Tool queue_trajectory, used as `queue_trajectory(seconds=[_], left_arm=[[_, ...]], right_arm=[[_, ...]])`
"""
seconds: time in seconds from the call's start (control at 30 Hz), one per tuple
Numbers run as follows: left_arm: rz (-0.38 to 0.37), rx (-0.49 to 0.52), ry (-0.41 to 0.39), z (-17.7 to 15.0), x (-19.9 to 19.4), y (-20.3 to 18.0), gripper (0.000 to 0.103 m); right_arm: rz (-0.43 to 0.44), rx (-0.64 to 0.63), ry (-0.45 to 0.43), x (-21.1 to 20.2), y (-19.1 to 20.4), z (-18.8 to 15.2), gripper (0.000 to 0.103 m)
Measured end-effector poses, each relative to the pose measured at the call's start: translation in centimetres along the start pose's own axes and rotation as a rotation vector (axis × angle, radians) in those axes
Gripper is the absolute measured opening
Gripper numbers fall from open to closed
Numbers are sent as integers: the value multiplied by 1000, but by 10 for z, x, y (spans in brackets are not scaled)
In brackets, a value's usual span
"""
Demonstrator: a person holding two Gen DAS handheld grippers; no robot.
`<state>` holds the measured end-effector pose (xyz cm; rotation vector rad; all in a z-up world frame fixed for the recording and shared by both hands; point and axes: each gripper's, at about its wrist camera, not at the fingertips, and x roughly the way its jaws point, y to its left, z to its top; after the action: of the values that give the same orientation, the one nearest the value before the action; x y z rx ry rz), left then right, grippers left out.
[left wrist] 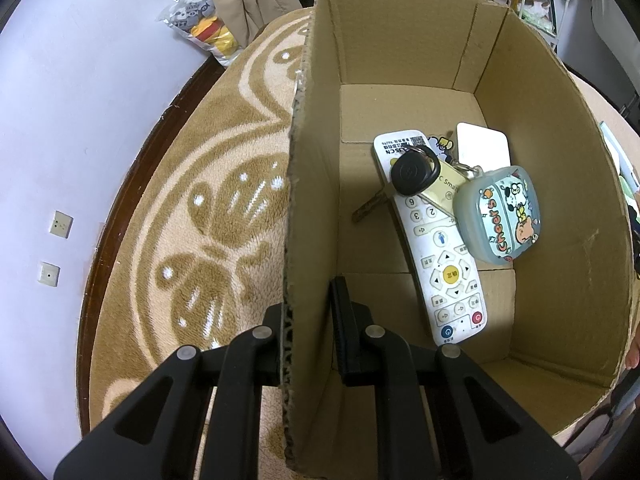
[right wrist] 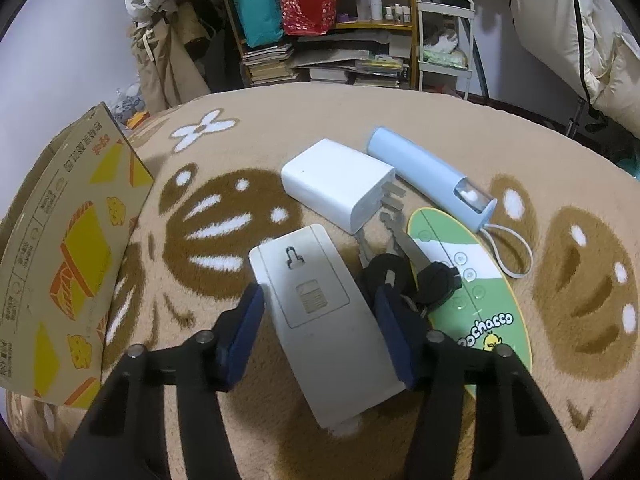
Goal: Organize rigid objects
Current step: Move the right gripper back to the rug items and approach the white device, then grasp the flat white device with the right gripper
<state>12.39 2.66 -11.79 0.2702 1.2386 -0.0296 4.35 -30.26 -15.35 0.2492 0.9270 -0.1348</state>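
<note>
Between the blue pads of my right gripper [right wrist: 318, 334], on the beige patterned blanket [right wrist: 400, 120], lies the white remote [right wrist: 320, 320], back side up with its hanging slot and battery cover showing. My jaws stand part open around its middle; I cannot tell that the pads press it yet. I judge it a light, stiff plastic slab with smooth, somewhat slippery sides, so the long edges near the middle are the place to take hold, squarely, lest it pivot and slide out. Just beside it lie a bunch of keys [right wrist: 416, 276], a green oval card [right wrist: 476, 292], a white charger block [right wrist: 340, 184] and a pale blue tube [right wrist: 428, 172]. My left gripper [left wrist: 308, 332] is nearly closed, pinching the near wall of the cardboard box [left wrist: 540, 160] to steady it. Inside already lie a white TV remote [left wrist: 444, 264], a black key fob [left wrist: 414, 174] and a blue cartoon case [left wrist: 500, 216].
</note>
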Motion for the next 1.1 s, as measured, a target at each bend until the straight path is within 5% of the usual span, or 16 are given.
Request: queue_trajectory(seconds=[0.1, 0.87, 1.1], left_arm=[[8, 6, -5, -1, -1, -1, 13], [44, 36, -17, -3, -3, -10, 13], [44, 36, -17, -3, -3, -9, 13]], right_arm=[[8, 5, 7, -2, -1, -1, 51], [86, 18, 23, 5, 6, 2, 54], [79, -26, 28, 7, 18, 0, 63]])
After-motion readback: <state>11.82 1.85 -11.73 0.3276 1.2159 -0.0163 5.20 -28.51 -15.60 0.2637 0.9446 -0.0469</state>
